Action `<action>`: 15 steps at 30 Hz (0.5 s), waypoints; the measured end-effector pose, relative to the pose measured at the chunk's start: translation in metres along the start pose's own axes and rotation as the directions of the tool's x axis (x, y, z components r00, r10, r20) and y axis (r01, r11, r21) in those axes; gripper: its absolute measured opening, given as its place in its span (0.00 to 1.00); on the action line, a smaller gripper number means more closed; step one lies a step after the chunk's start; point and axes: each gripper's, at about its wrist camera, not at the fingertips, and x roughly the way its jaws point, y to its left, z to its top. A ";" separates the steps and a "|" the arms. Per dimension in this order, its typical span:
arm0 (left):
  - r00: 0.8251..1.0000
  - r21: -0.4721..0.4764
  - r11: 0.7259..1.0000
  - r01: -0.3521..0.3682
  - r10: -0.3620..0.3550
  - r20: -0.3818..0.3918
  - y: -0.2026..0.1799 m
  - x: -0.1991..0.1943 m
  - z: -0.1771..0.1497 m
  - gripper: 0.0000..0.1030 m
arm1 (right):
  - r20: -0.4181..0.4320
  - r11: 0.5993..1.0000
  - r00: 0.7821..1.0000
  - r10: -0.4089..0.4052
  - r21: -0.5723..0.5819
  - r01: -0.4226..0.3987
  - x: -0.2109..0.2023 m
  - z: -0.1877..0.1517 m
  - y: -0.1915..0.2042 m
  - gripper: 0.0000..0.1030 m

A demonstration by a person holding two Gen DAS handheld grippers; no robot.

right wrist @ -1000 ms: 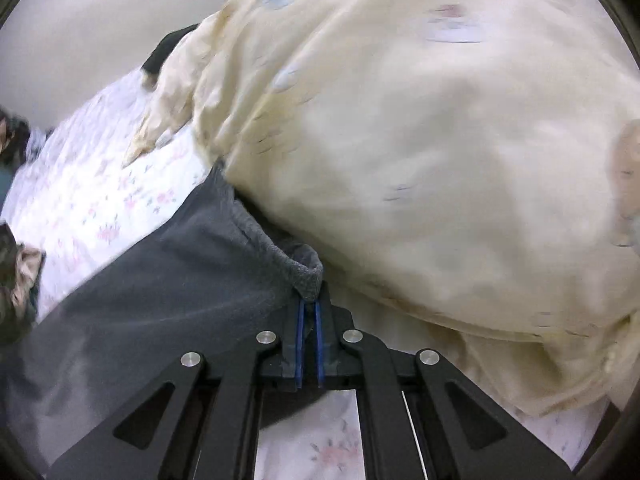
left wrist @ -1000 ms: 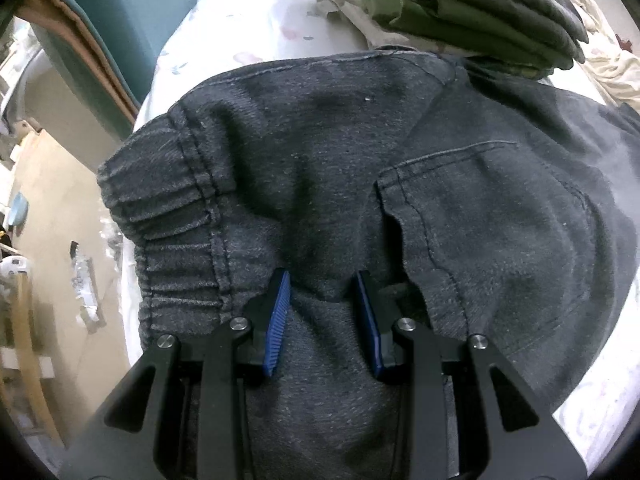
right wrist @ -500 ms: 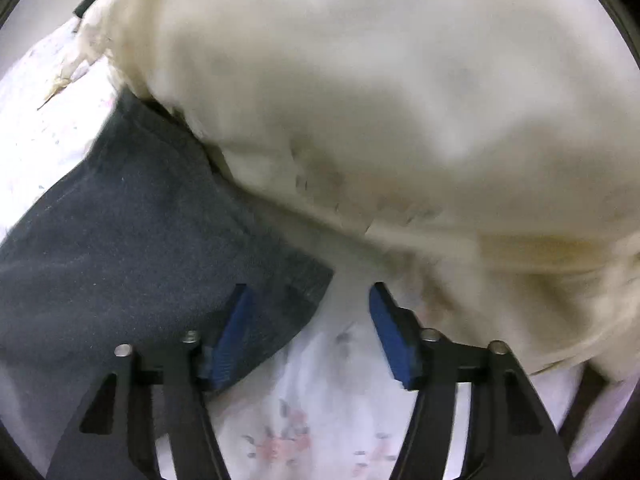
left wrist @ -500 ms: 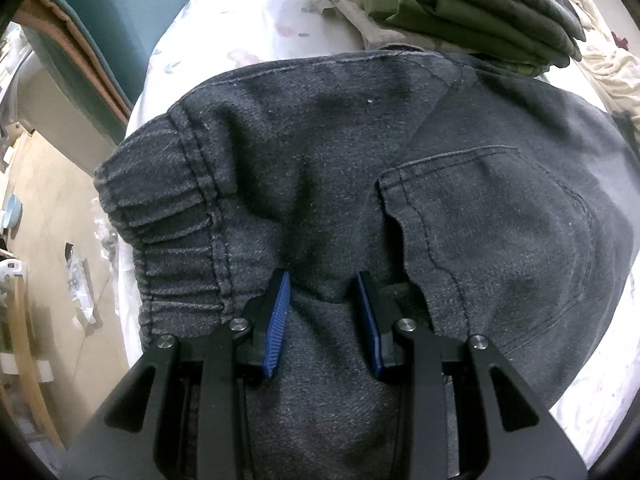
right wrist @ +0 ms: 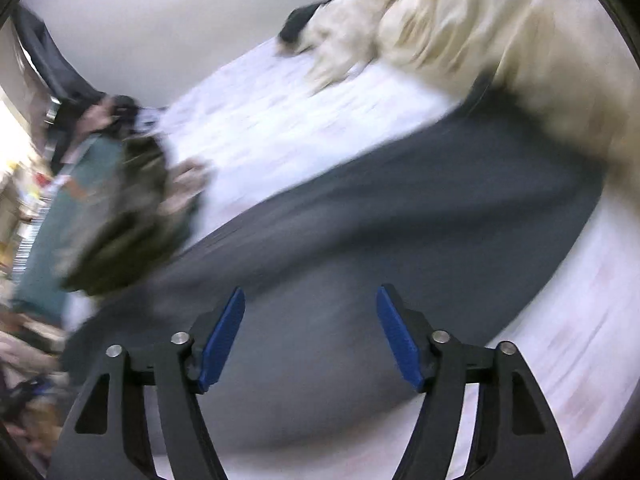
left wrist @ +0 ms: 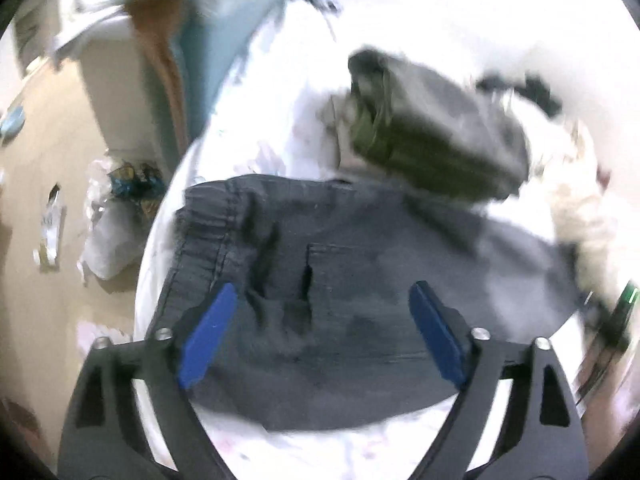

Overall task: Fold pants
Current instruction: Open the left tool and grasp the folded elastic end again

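We look through two fisheye cameras, each set behind its own jaws and tilted steeply downward at the white floral-printed bed sheet (left wrist: 304, 452). Our left wrist view sits above the elastic waistband end of the dark grey denim pants (left wrist: 360, 280); our right wrist view sits close over their plain middle. Both views share the pants and the folded olive-green garment pile (left wrist: 432, 148).

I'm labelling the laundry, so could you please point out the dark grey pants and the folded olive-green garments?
dark grey pants (left wrist: 360, 280): left wrist view, seat beside the back pocket.
folded olive-green garments (left wrist: 424, 136): left wrist view, middle of the stack.
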 end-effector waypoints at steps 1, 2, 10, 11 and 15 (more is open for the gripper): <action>1.000 -0.046 0.999 0.005 -0.004 0.020 0.002 -0.012 -0.014 0.88 | -0.027 0.999 0.999 0.041 0.000 -0.041 0.002 -0.017 0.010 0.72; 1.000 -0.077 0.997 0.009 -0.007 0.026 0.003 -0.017 -0.025 0.89 | -0.048 0.998 0.997 0.060 -0.007 -0.060 0.001 -0.031 0.015 0.73; 0.996 -0.395 0.914 0.088 -0.076 0.047 0.017 0.012 -0.156 0.89 | -0.134 0.979 0.985 0.108 0.186 -0.082 0.006 -0.069 -0.031 0.76; 0.996 -0.393 0.916 0.081 -0.064 0.056 0.021 0.023 -0.161 0.88 | -0.140 0.977 0.985 0.101 0.199 -0.072 0.005 -0.076 -0.036 0.76; 0.988 -0.418 0.902 0.112 -0.056 0.143 0.052 0.043 -0.154 0.81 | -0.154 0.964 0.985 0.071 0.264 -0.028 0.014 -0.079 -0.065 0.76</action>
